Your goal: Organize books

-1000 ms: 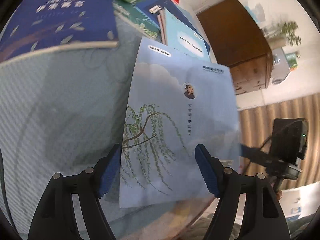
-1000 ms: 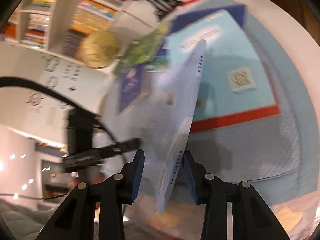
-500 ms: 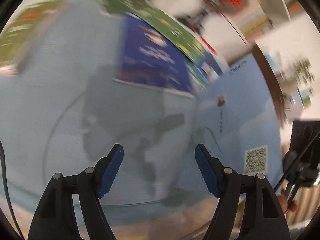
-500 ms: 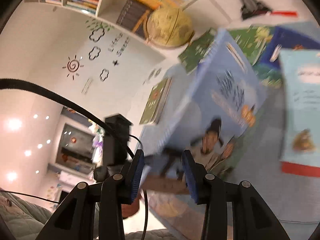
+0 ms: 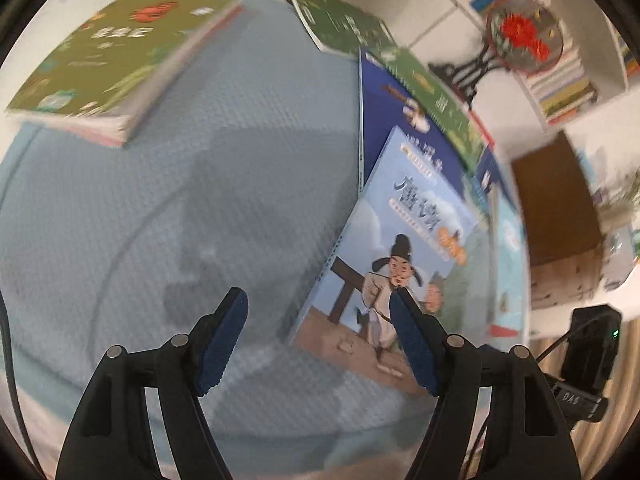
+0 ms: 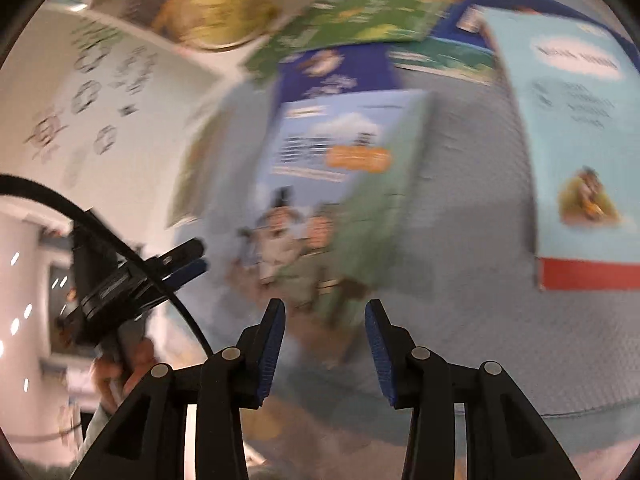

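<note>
Blue cloth (image 5: 240, 184) carries scattered books | illustrated book (image 5: 396, 256) lies just ahead of right gripper (image 6: 325, 344), seemingly released, view blurred | left gripper (image 5: 318, 340) spread, empty | square book before regripping.

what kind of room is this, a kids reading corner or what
Probably a child's study or reading room: illustrated children's books lie scattered on a blue quilted mat, a golden globe sits by white shelves of stacked books, and the wall carries cloud doodles.
</note>
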Motion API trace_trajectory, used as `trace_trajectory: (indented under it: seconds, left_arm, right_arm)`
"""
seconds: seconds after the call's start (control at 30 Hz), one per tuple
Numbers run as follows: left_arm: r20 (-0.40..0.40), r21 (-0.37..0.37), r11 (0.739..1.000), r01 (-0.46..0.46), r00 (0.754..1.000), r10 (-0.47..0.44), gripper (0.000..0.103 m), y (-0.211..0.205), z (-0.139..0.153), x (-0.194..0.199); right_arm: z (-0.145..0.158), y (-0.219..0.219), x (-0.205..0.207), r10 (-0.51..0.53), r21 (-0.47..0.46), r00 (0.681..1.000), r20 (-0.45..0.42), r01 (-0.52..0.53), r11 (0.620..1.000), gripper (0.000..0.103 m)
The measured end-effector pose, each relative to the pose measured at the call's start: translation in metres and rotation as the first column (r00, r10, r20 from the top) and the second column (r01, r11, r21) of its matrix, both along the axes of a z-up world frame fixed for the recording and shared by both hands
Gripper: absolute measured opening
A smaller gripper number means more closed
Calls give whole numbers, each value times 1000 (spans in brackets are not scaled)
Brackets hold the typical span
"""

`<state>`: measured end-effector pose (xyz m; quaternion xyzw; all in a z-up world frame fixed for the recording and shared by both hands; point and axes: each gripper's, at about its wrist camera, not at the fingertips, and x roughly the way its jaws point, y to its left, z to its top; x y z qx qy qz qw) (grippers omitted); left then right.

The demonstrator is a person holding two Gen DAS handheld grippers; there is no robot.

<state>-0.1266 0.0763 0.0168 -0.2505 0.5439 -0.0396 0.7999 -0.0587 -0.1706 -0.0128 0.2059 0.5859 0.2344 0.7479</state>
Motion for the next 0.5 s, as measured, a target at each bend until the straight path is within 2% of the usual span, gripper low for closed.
trace_trajectory:
  seconds: [0.07, 0.13, 0.2, 0.3, 0.33, 0.37, 0.4, 0.5]
  left_arm:
    - [-10, 51, 998, 42, 999, -41, 71, -10, -4, 10]
    - [-19, 101, 991, 93, 996, -92, 71, -18, -7, 18]
    - [-26, 160, 975, 157, 988, -155, 71, -26, -7, 24]
    - [-37, 207, 951, 229, 973, -226, 71, -33, -9, 28]
    - [-37, 226, 939, 258, 966, -257, 71, -36, -9, 28]
    - [-37, 247, 926, 284, 958, -284, 71, -39, -9, 27]
    - [-37, 266, 915, 305, 951, -306, 71, -42, -10, 26]
    - [-40, 328, 863, 384, 918, -394, 71, -53, -9, 21]
  right_arm:
    - [-8, -8, 4, -68, -38, 997, -19, 68, 997, 48]
    - [-13, -9, 6, -115, -48, 993, -32, 114, 992, 48]
    - [-16, -9, 3, -153, -61, 988, -30, 150, 987, 48]
    - [-15, 0, -2, -188, -86, 982, 4, 188, 979, 48]
    - [-15, 4, -4, -189, -93, 982, 11, 189, 978, 48]
    - [-15, 9, -6, -183, -105, 983, 15, 184, 977, 44]
    - [-17, 15, -7, -170, -115, 985, 15, 170, 979, 34]
    - [-16, 27, -16, -174, -137, 984, 39, 178, 974, 33]
